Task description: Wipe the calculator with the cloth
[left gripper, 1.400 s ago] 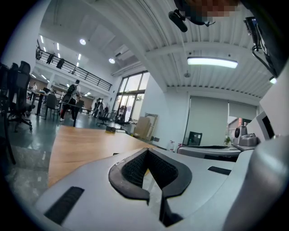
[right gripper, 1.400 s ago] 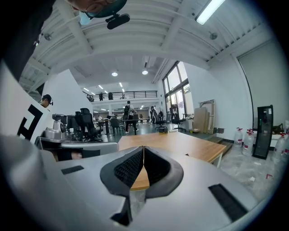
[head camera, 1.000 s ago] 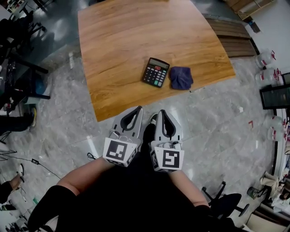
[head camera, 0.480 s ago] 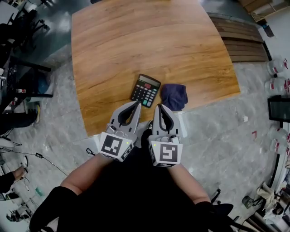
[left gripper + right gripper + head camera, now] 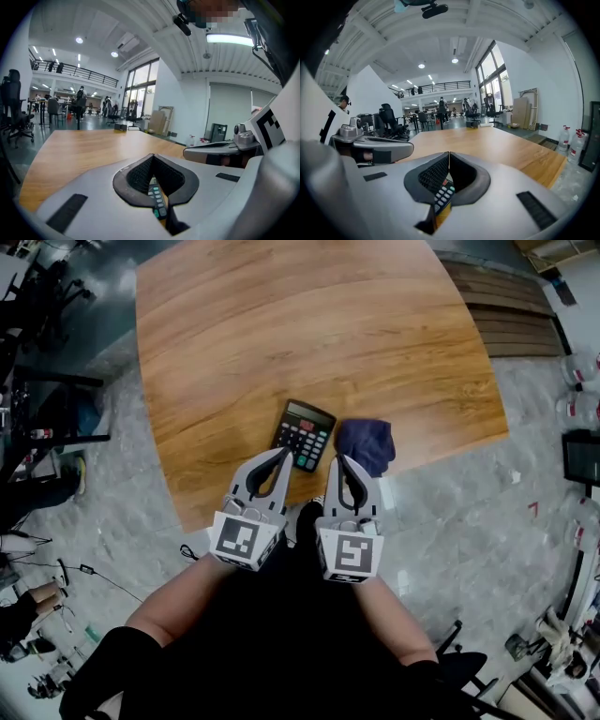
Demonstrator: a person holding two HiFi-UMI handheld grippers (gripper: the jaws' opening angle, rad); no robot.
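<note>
Head view: calculator (image 5: 304,434) and blue cloth (image 5: 367,444) sit side by side on the table (image 5: 281,334); left gripper (image 5: 284,454) and right gripper (image 5: 340,461) hover near them, both closed, empty.

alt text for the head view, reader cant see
A black calculator and a crumpled dark blue cloth lie side by side near the edge of a wooden table. The person's left gripper and right gripper point at them, both shut and empty.

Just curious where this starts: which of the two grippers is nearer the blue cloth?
The right gripper: its tip shows at the near edge of the cloth in the head view, while the left gripper points at the calculator.
</note>
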